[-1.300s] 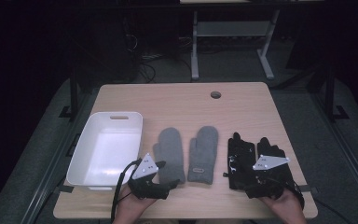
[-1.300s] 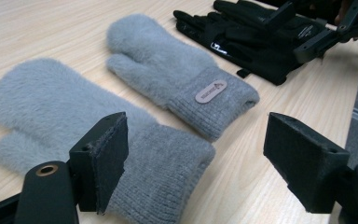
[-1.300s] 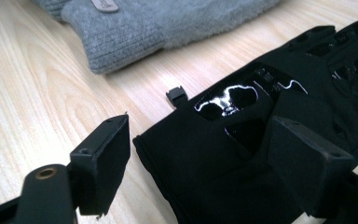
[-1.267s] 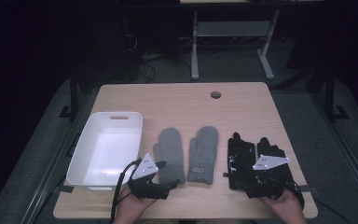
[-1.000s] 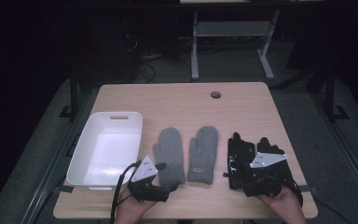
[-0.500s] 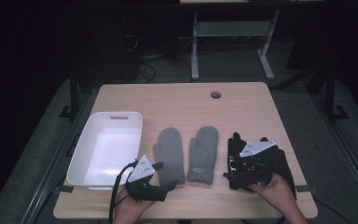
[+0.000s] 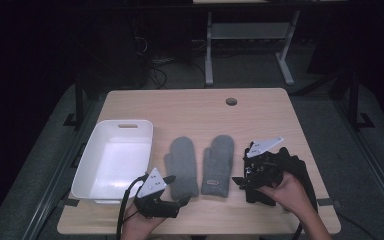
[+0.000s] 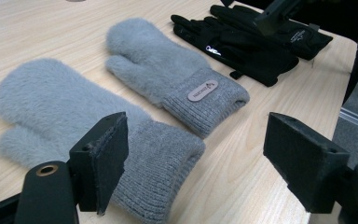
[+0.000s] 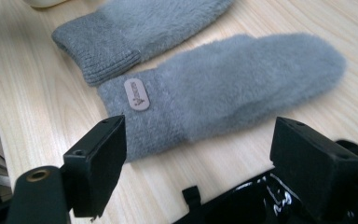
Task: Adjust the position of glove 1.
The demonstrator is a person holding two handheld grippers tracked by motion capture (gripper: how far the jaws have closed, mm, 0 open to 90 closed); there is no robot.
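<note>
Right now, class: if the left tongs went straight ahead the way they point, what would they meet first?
Most likely the knitted cuff of the near grey mitten, lying just ahead of the open left tongs; depth is hard to judge.

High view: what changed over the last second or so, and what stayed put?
The right gripper swung left over the black gloves, toward the grey mittens; the left gripper edged forward at the left mitten's cuff. Both are open, holding nothing. Mittens, gloves and white bin stayed put.
</note>
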